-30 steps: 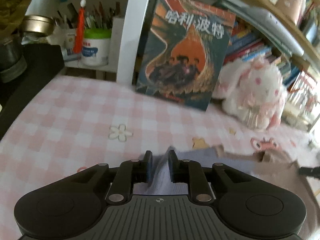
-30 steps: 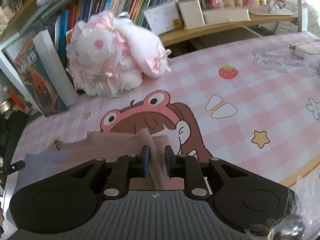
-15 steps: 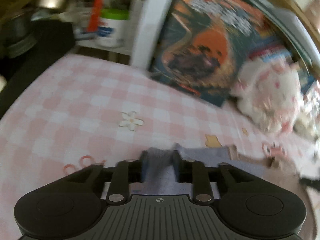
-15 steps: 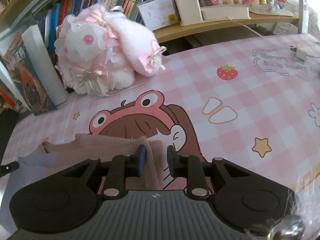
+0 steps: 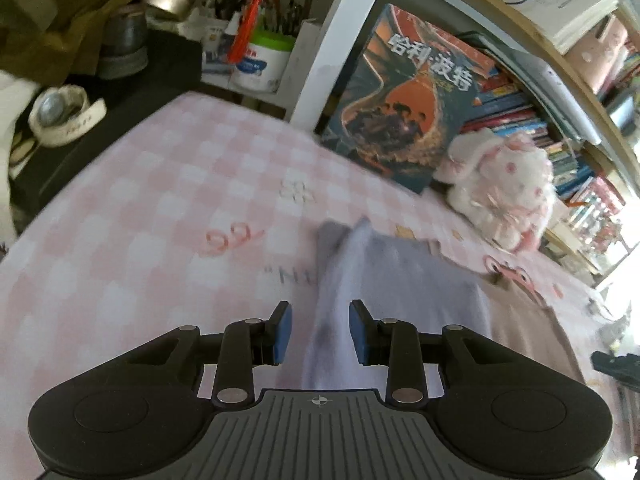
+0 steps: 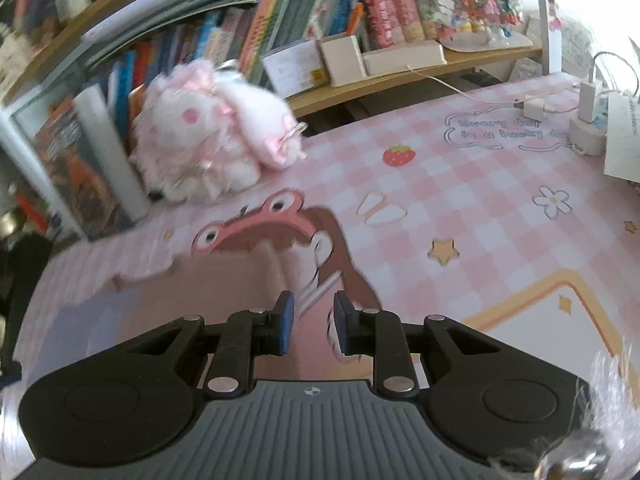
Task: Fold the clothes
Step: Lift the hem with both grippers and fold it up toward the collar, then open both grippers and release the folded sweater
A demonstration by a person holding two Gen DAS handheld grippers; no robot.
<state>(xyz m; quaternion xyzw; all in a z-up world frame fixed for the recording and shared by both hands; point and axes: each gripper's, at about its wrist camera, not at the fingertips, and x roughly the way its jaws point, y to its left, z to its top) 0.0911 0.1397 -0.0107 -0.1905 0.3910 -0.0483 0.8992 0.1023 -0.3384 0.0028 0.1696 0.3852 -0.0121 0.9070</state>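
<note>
A garment lies flat on the pink checked table mat (image 5: 168,208); it has a lavender part (image 5: 404,280) and a brownish-pink part (image 5: 528,340). My left gripper (image 5: 318,332) is open, and a raised ridge of the lavender cloth runs between its blue pads without touching them. In the right wrist view the brownish-pink part (image 6: 224,280) and the lavender part (image 6: 92,320) lie to the left. My right gripper (image 6: 314,320) is open at the cloth's right edge, with only the printed mat (image 6: 460,184) showing between its fingers.
A white and pink plush bunny (image 6: 208,140) and an upright book (image 5: 404,108) stand at the back against a bookshelf (image 6: 304,12). Chargers and cables (image 6: 580,108) sit at the far right. A tape roll (image 5: 64,116) and a pen tub (image 5: 264,64) are beyond the left edge.
Both grippers were shut on folds of the cloth; both have opened and drawn back toward the near side. The cloth has dropped onto the mat.
</note>
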